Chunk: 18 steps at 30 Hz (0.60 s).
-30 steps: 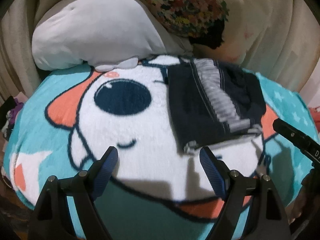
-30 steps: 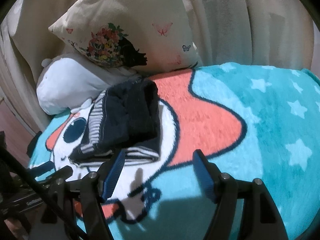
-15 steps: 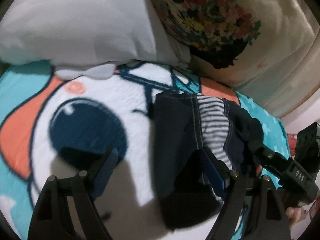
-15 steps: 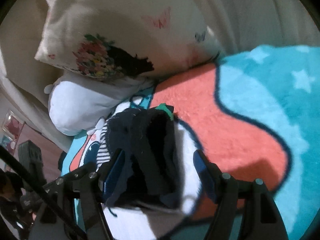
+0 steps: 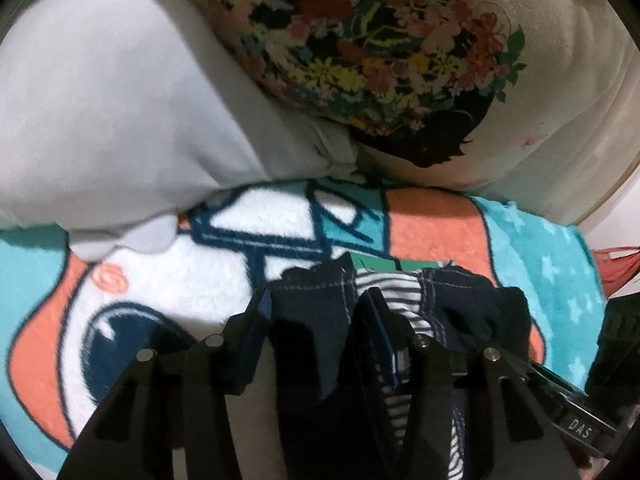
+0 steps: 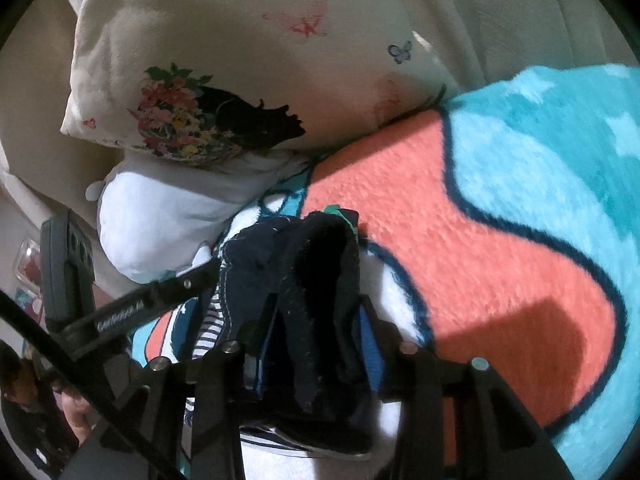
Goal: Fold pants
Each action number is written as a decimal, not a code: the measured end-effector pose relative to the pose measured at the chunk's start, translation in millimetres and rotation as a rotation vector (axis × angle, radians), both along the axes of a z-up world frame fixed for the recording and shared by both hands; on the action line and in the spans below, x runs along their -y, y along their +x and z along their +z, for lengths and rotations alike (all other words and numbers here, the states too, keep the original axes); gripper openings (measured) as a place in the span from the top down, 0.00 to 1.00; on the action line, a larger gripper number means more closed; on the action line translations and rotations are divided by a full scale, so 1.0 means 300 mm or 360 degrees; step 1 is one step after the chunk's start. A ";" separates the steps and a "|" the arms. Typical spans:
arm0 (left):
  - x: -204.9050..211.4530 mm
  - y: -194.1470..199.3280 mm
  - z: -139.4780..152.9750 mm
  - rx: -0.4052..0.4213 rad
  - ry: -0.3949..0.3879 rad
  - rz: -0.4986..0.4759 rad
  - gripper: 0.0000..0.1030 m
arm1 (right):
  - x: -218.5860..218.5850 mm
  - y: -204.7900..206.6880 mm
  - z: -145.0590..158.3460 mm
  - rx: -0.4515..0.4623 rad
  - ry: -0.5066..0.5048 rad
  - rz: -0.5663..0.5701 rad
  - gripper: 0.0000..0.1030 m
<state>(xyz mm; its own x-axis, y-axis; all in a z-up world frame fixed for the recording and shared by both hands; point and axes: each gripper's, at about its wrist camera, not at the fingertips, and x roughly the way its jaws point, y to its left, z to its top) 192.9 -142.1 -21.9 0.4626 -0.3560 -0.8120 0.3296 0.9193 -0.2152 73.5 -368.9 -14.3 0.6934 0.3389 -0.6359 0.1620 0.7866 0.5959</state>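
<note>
Left wrist view: the pants (image 5: 460, 312), folded into a dark navy bundle with a striped band showing, lie on the blanket (image 5: 540, 240). Their long axis runs away from the camera, toward the white pillow (image 5: 112, 112) and the floral pillow (image 5: 400, 60) at the far end. The bundle sits directly at the tips of the left gripper (image 5: 316, 320) and extends to its right side. The left gripper is closed down on a thick navy fold of the pants; the fabric fills the narrow gap between the two blue-padded fingers (image 5: 256, 328). Part of the other gripper's black frame enters at the lower right, touching the bundle.

Right wrist view: the pants (image 6: 280, 264) again point lengthwise away from the camera, toward the pillows, with the striped band on the left side. The bundle rises between and beyond the fingers of the right gripper (image 6: 316, 332). The right gripper is clamped on the dark fabric, which is bunched between its blue pads (image 6: 370, 344). The left gripper's black arm (image 6: 132, 308) reaches in from the left and meets the left side of the pants.
</note>
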 end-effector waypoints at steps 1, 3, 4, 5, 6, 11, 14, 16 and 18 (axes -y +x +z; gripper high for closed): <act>-0.009 -0.003 0.009 0.0008 0.0000 -0.0001 0.54 | 0.001 -0.003 -0.004 -0.0009 -0.0005 -0.0018 0.55; -0.054 -0.021 0.033 0.0021 -0.0027 0.0023 0.52 | 0.008 -0.011 -0.005 -0.0024 -0.0022 -0.0048 0.42; -0.077 -0.029 0.041 0.0026 -0.0027 0.0041 0.50 | 0.014 -0.017 -0.003 -0.0024 -0.0031 -0.0055 0.42; -0.109 -0.043 0.048 0.0033 -0.0016 0.0068 0.44 | 0.016 -0.025 0.005 -0.0019 -0.0043 -0.0059 0.42; -0.133 -0.056 0.050 0.0039 -0.0002 0.0090 0.41 | 0.018 -0.038 0.019 -0.0008 -0.0063 -0.0067 0.42; -0.227 -0.183 0.037 0.0056 0.0093 0.0187 0.40 | -0.004 -0.130 0.133 0.0153 -0.0204 -0.0147 0.42; -0.226 -0.257 0.001 0.0045 0.0107 0.0172 0.40 | -0.050 -0.172 0.168 0.0253 -0.0188 -0.0046 0.42; -0.204 -0.283 -0.027 0.0037 0.0117 0.0162 0.40 | -0.080 -0.176 0.156 0.0261 -0.0112 0.0062 0.42; -0.189 -0.306 -0.059 0.0013 0.0132 0.0142 0.40 | -0.092 -0.178 0.115 0.0209 -0.0066 0.0104 0.42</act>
<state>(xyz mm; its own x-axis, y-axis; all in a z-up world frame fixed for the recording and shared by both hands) 101.2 -85.3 -39.7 0.4960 -0.2450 -0.8331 0.2470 0.9595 -0.1351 20.1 -341.3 20.2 0.7487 0.3616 -0.5556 0.0324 0.8172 0.5755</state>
